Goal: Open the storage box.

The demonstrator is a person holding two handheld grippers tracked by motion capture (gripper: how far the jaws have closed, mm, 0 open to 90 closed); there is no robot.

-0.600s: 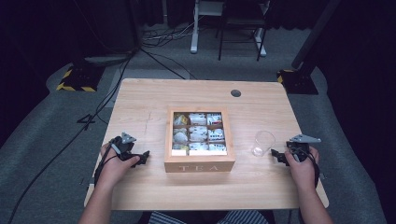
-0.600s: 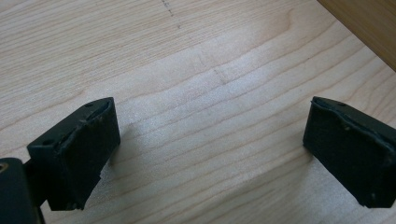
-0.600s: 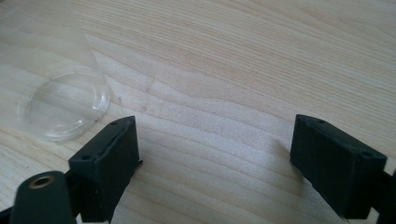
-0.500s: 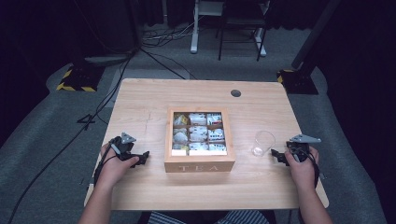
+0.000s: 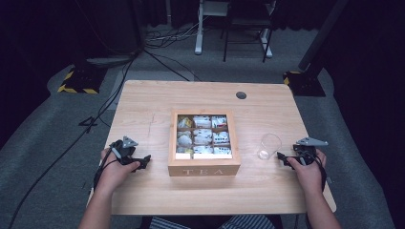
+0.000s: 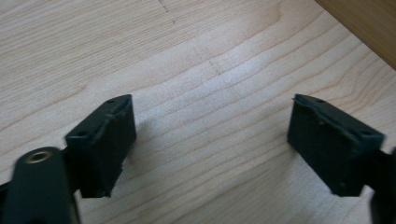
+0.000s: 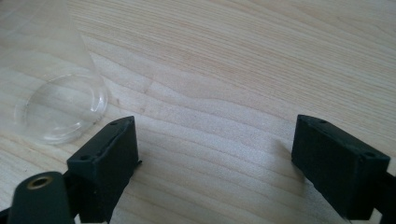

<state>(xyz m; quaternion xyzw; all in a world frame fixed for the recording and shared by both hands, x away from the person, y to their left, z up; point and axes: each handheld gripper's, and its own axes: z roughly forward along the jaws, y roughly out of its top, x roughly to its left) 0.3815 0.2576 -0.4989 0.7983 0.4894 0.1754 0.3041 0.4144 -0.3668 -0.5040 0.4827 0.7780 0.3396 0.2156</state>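
We judge nothing is begun: each hand-held gripper, left (image 5: 143, 160) and right (image 5: 282, 157), rests released on the counter (image 5: 143, 105). The tea box (image 5: 204, 142) stands mid-counter, the glass (image 5: 269, 145) toward the right edge.

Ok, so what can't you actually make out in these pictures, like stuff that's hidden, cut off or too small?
- Tea bags, high view: too small to read labels or count.
- Tea box, left gripper view: just a corner, cut off by the frame edge.
- Glass, right gripper view: top cut off by the frame; its clear wall blurs into the table.
- Glass, high view: whether it holds anything is too small to tell.
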